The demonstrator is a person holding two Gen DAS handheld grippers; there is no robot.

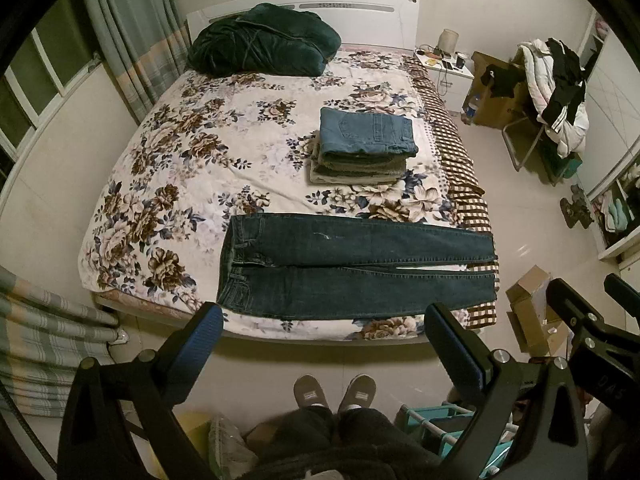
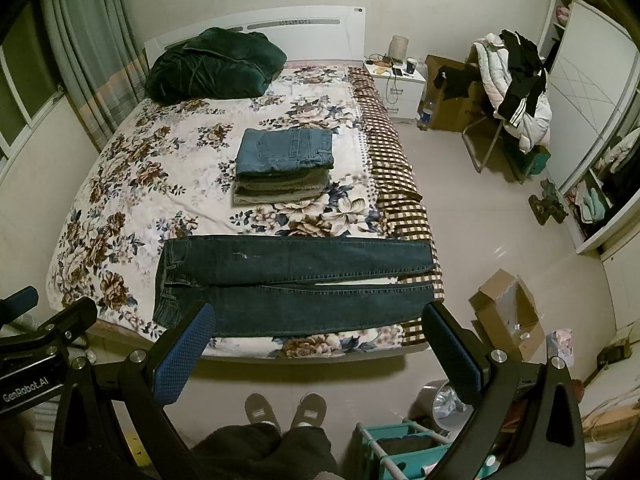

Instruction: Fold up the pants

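While jeans (image 1: 356, 268) lie flat on bed (image 1: 168, 152), left hand-held gripper (image 1: 324, 320) spread wide, empty, right hand-held gripper (image 2: 320, 320) likewise

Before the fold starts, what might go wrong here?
The dark jeans lie along the bed's near edge, leg ends at the corner, so a pull may drag them off. Both grippers, left and right, hang open above the floor, nothing held. A careless swing might topple the folded stack.

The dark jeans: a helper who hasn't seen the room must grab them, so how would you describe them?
On the floral bed, look along the near edge. The dark jeans lie flat at full length, waist left, legs reaching right. Unlike the folded stack behind them, they are unfolded and darker blue.
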